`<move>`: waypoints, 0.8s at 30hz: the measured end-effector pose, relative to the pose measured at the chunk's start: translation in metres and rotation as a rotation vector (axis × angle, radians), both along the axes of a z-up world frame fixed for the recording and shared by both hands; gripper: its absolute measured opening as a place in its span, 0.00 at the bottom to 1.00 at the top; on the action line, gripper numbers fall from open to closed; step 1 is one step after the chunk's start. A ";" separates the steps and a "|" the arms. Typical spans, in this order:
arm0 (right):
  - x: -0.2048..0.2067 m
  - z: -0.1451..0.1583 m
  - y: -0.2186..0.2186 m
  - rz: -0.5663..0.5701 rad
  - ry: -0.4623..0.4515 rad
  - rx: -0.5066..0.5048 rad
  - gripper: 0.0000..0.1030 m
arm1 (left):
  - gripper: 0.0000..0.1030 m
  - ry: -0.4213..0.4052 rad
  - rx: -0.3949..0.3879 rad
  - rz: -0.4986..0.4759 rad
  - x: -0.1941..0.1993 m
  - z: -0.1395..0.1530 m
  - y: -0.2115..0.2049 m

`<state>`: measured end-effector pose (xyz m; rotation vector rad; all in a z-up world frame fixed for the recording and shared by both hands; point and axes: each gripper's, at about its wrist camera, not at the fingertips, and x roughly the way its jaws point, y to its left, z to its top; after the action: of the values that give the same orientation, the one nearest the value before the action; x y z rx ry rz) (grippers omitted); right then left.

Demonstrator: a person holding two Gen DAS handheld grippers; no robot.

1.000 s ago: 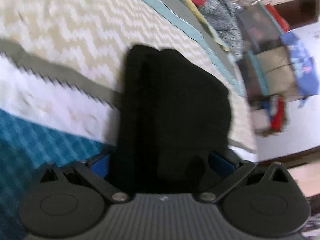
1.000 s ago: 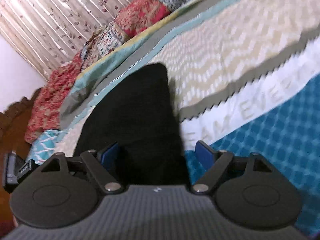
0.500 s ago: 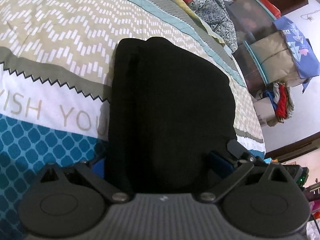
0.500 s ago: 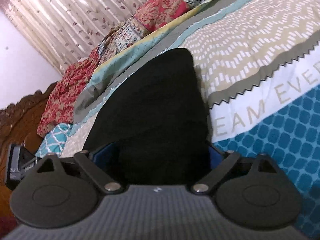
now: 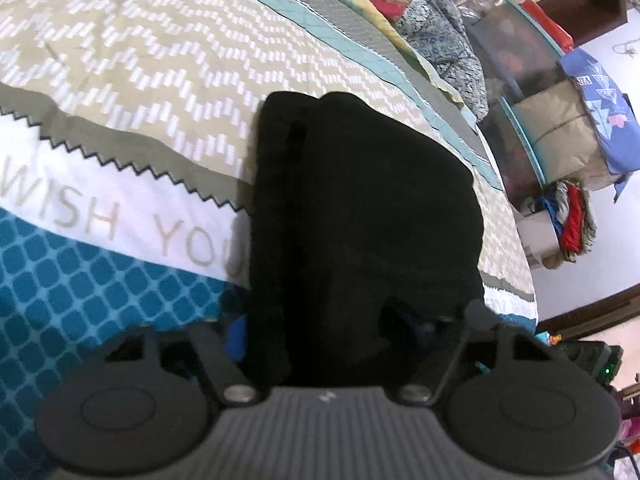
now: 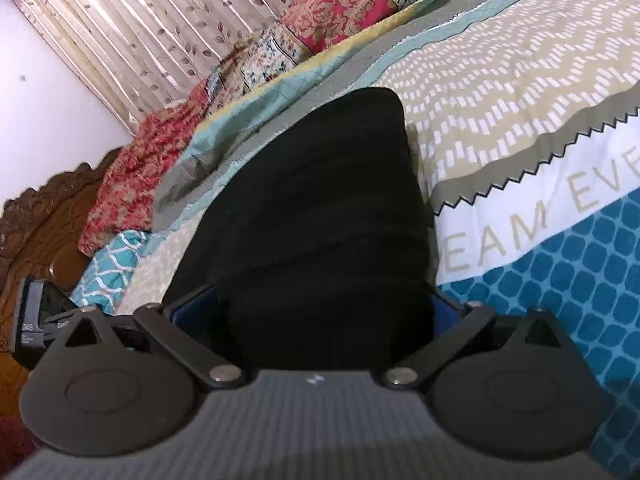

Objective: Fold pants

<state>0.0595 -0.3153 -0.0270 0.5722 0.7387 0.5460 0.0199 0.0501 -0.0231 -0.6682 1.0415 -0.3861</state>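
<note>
Spread over the bed was one patterned bedsheet (image 5: 140, 80), with one pair of black pants (image 5: 360, 208) folded on it and quilts (image 6: 320, 20) heaped behind. Both grippers straddled its near edge: the left gripper (image 5: 324, 332) was closing around the cloth, the right gripper (image 6: 320, 308) stood wide apart around it.

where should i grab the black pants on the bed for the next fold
Probably the near end of the black pants, coming in low from the bed's near edge. The fabric bunches thick there and already lies between the fingers of both the left gripper (jaws closing) and the right gripper.
</note>
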 end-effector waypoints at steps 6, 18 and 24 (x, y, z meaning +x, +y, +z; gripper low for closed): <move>-0.010 0.016 0.012 0.002 -0.044 -0.092 0.52 | 0.40 -0.061 0.050 -0.009 -0.006 0.025 -0.010; -0.005 0.072 0.039 -0.012 -0.347 -0.214 0.45 | 0.39 -0.242 0.059 0.010 0.004 0.097 -0.007; 0.055 0.102 0.059 0.026 -0.457 -0.216 0.44 | 0.39 -0.341 0.144 0.007 0.071 0.137 -0.001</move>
<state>0.1143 -0.2562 0.0750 0.2219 0.3636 0.5861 0.0912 0.0492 0.1144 -0.4567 0.7346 -0.3989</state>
